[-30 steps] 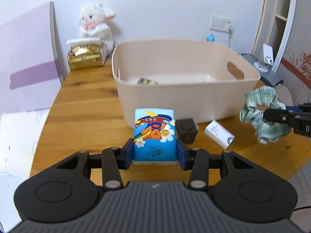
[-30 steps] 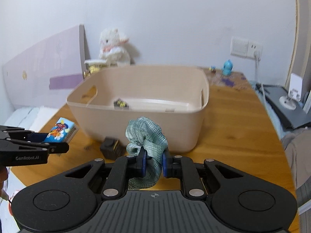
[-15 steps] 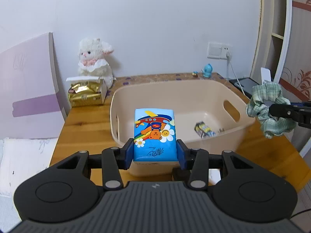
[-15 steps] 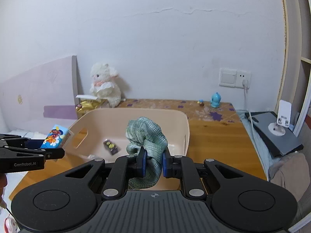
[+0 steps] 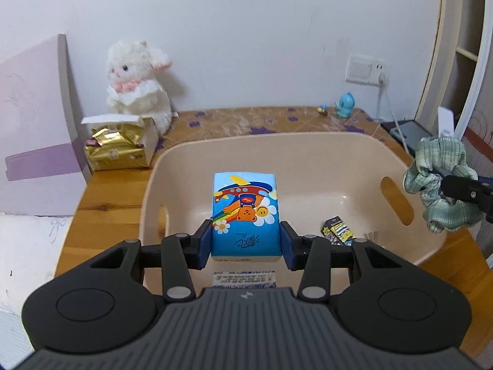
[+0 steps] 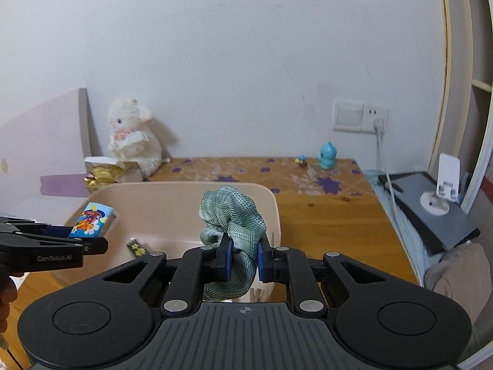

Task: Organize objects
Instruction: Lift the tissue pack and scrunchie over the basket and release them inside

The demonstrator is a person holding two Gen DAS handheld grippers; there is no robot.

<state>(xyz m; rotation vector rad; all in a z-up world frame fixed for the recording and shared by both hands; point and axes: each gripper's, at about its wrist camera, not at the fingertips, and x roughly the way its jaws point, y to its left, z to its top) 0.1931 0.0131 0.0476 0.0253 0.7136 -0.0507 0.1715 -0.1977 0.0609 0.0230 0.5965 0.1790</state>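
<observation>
The landmark is the beige plastic storage bin (image 5: 308, 145) standing on the wooden counter (image 5: 111, 197). One thing already lies inside it: a small dark-and-yellow printed packet (image 5: 337, 231) on the bin floor, towards its right end. Two more things are held above the bin and not yet released. The left hand-held gripper (image 5: 246, 243) is closed on the sides of a blue cartoon-printed tissue pack (image 5: 245, 209), one pad on each side, and holds it over the bin's near left part. The right hand-held gripper (image 6: 242, 259) is pinched tight on a green checked fabric scrunchie (image 6: 231, 212), which hangs over the bin's right rim. So the sorting looks partly done: one item in, two about to be dropped. Behind the bin, well apart from it, stand one white plush lamb (image 5: 135, 83), one open box of gold foil packets (image 5: 118, 148) and one small blue figurine (image 5: 345, 104); whether those belong to the job I cannot tell.
</observation>
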